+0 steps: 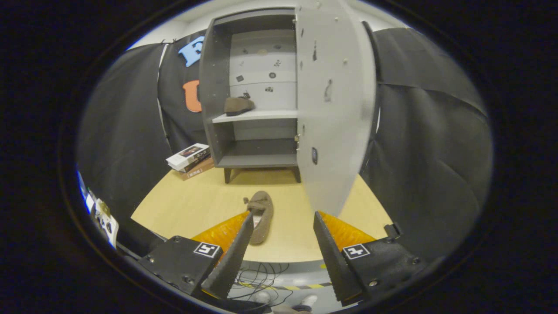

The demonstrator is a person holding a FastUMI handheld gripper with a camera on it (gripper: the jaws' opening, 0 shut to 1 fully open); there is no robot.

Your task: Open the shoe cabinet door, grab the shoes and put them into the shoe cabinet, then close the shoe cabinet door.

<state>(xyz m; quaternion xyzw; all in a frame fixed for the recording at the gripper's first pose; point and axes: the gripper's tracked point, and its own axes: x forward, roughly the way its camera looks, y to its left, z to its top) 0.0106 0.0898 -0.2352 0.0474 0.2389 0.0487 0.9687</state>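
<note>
A grey shoe cabinet (pixel 218 109) stands at the far side of a tan table (pixel 187 205). Its door (pixel 335 104) is swung wide toward me, edge-on above my right finger. One brown shoe (pixel 238 105) rests on the middle shelf (pixel 257 115). A second brown shoe (pixel 261 216) lies on the table in front of the cabinet, just ahead of my left finger (pixel 237 244). My gripper (pixel 283 218) is open, with nothing between its fingers.
Boxes (pixel 190 160) are stacked on the table to the left of the cabinet. Below the table's near edge I see cables (pixel 257 274) on the floor and a person's shoe tips (pixel 305 302). Black cloth walls close in on both sides.
</note>
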